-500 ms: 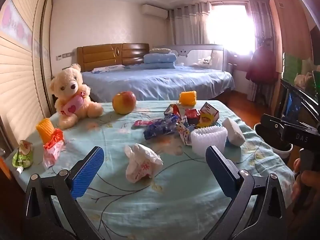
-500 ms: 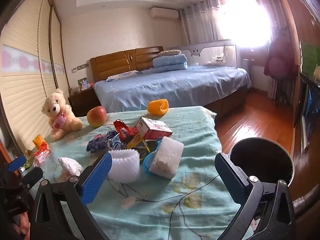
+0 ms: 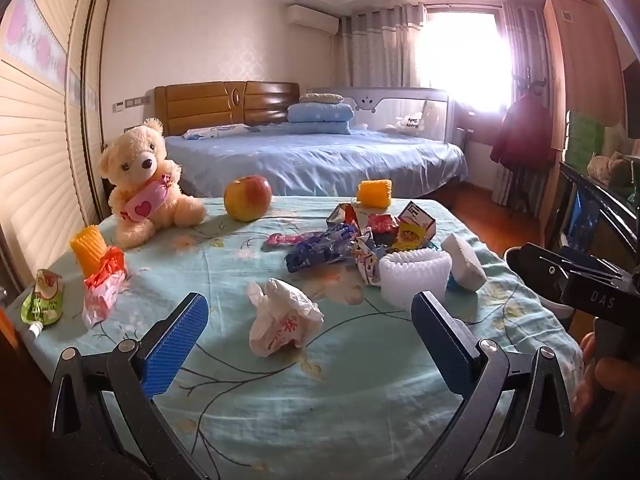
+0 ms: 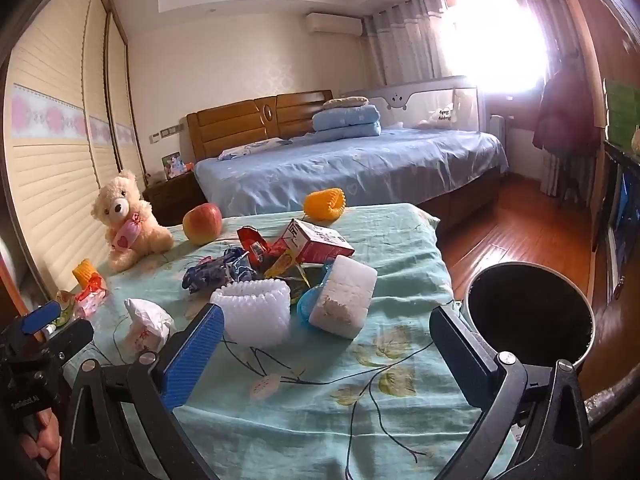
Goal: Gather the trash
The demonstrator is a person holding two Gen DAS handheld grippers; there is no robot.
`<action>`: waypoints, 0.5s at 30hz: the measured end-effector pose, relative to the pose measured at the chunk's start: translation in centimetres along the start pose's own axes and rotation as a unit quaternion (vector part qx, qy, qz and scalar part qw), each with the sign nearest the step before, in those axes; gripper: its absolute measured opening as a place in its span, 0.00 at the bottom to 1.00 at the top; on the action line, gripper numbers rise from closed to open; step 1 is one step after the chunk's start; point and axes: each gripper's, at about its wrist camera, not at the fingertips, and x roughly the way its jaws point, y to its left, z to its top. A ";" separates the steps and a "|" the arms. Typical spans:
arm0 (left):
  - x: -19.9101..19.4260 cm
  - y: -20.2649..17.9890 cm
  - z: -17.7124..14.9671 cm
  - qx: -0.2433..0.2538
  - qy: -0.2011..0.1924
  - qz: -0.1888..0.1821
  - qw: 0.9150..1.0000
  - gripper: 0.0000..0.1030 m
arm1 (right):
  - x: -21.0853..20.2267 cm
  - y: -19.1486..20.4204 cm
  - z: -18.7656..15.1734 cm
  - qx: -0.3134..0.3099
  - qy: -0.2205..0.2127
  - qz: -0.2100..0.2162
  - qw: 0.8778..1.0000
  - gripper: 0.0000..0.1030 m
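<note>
Left wrist | left gripper (image 3: 306, 330) released, tilted down over table | right gripper (image 4: 324, 338) released, likewise

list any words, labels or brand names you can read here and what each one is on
"DAS": on the black body of the right gripper, seen from the left wrist.
Small white lettering on the left gripper: too blurred to read.
Red print on the crumpled white bag: unreadable.
Print on the red and white carton: unreadable.
Writing on the bed rail: too small.
</note>
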 end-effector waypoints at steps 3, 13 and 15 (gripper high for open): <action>-0.2 -0.1 0.0 -0.001 -0.001 0.000 1.000 1.00 | -0.5 0.3 -0.1 -0.001 0.001 0.002 1.000 1.00; -0.7 -0.4 0.1 -0.003 -0.003 -0.002 1.000 1.00 | -0.9 0.5 0.0 -0.008 -0.001 0.006 1.000 1.00; -0.6 -0.4 0.1 -0.002 -0.003 -0.001 1.000 1.00 | -1.0 0.5 0.0 -0.008 -0.002 0.007 1.000 1.00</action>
